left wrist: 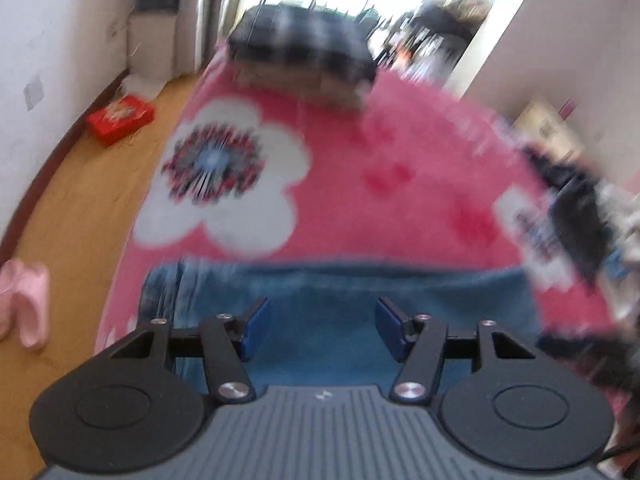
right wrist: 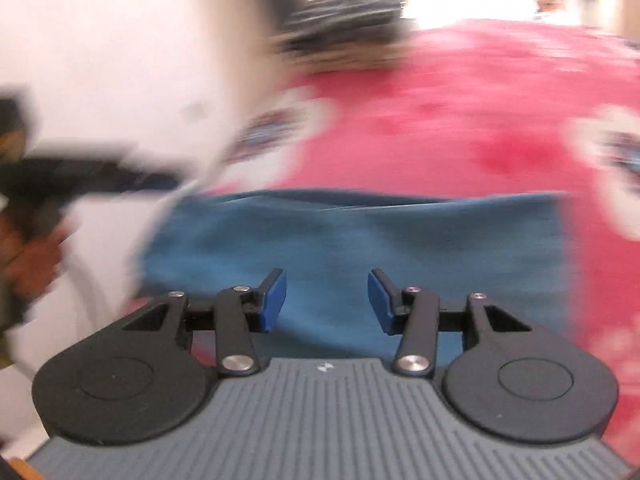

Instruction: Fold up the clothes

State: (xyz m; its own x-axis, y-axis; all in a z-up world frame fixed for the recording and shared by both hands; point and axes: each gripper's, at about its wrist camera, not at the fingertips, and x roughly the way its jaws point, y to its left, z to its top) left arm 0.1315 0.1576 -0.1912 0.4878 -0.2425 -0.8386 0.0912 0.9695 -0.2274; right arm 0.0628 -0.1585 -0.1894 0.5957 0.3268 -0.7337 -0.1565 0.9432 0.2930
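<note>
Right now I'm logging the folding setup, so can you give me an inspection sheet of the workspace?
Surface: pink blanket with white flower prints, spread flat.
Job's things: blue garment, apparently denim, lying flat at the near edge, its far edge straight.
Clutter: stack of dark folded items at the far end; dark heap on the right side, too blurred to identify.
Grippers: left claw open, nothing between its pads; right claw open, empty, above the garment.
Cables: nothing seen.
Surroundings: wooden floor, red box near the wall, pink slippers; bright opening beyond. Both views motion-blurred.
</note>
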